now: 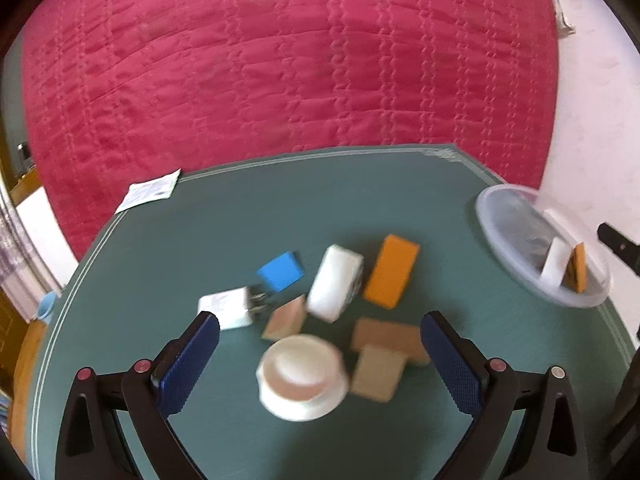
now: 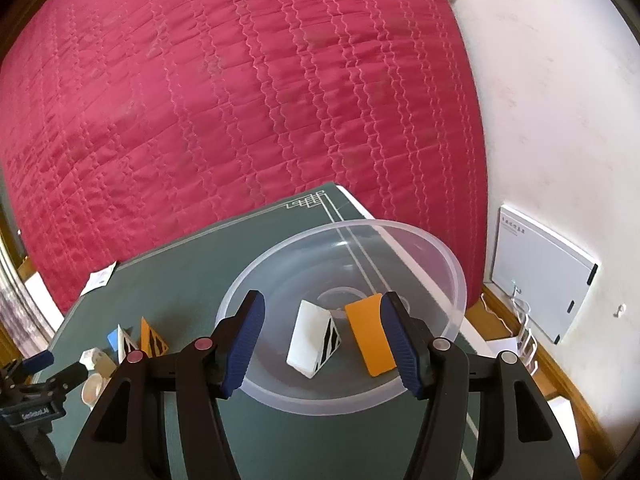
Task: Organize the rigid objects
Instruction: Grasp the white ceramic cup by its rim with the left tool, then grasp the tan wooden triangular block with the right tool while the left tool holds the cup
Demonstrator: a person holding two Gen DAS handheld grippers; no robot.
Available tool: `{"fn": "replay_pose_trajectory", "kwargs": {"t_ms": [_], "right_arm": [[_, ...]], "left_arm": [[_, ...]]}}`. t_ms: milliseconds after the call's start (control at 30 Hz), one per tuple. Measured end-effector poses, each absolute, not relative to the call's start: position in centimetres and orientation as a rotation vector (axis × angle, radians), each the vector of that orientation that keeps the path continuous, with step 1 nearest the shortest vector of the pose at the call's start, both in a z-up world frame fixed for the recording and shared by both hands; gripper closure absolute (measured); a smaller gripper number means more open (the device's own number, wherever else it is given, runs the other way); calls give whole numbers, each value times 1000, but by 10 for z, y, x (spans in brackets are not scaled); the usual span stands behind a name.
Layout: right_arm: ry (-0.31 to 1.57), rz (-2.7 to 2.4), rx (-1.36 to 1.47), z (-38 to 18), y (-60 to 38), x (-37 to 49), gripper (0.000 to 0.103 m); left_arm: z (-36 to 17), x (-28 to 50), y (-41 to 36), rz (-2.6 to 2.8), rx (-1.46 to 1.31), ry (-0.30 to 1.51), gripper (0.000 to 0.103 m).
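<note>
We tilt our left gripper (image 1: 320, 354) down, spread wide above the white jar (image 1: 301, 376) on the surface (image 1: 160, 248); our right gripper (image 2: 322, 344), parted and empty, angles over the clear bowl (image 2: 440, 256).

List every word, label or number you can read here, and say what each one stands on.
"GenRobot.AI", roughly, small and only half legible: on the black left gripper body.
White panel on the wall: a line of small characters, too small to read.
Paper slip at the table edge: print blurred.
White charger: markings blurred.
</note>
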State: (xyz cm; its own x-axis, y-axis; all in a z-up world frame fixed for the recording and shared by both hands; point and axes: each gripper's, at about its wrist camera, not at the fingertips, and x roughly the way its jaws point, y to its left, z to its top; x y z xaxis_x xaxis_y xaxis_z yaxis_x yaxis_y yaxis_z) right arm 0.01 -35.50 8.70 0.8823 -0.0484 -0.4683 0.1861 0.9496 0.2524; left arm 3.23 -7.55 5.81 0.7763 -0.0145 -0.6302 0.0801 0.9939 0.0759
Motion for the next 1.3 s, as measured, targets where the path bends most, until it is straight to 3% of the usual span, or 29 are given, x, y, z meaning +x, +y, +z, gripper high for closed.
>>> {"fn": "replay_pose_trajectory", "kwargs": {"t_ms": [800, 1133, 1300], "right_arm": [[525, 44, 189, 80, -316, 1, 42], [549, 127, 155, 77, -302, 2, 42], [564, 174, 120, 74, -290, 0, 42]], "left_arm": [[16, 51, -45, -10, 72, 809, 1], [11, 50, -47, -98, 35, 842, 45], [13, 42, -45, -98, 25, 835, 48]]}}
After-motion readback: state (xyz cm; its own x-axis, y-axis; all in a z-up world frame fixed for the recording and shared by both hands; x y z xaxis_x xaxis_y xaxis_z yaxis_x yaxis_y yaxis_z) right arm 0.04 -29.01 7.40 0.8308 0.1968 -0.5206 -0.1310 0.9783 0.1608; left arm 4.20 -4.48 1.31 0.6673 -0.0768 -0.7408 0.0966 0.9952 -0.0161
